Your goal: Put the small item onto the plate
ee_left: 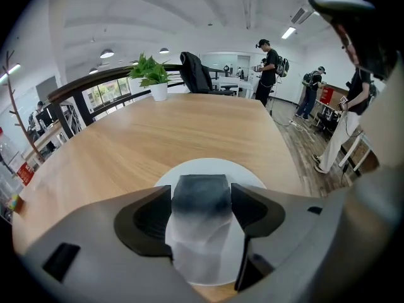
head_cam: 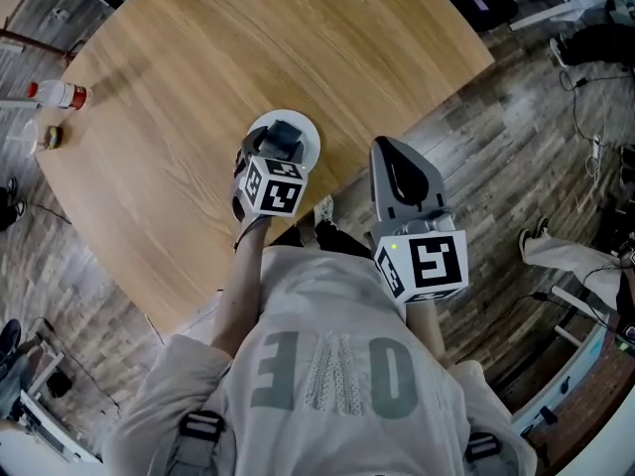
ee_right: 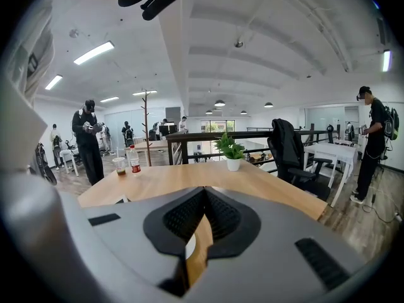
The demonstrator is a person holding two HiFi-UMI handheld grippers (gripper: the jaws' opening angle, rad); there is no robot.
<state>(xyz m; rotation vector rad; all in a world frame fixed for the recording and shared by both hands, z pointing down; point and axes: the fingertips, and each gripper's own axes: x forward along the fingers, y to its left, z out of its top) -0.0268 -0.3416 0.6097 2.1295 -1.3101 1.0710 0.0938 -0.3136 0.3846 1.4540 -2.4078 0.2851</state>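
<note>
One small item [ee_left: 201, 202] is clamped by the left gripper [ee_left: 201, 193] above one white plate [ee_left: 209, 166]. The right gripper [ee_right: 203, 198] is held closed, empty.

The small boxy item [ee_left: 201, 223], dark grey on top and paling to white, is pinched between the left gripper's [ee_left: 201, 193] jaws over the round white plate [ee_left: 211, 165].

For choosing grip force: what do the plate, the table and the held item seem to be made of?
The plate: white, smooth, faintly glossy, probably ceramic or plastic.
The table: wood or wood-look laminate, matte, with visible grain.
The held item: dark top, pale creased body, maybe soft plastic or fabric; unclear.
</note>
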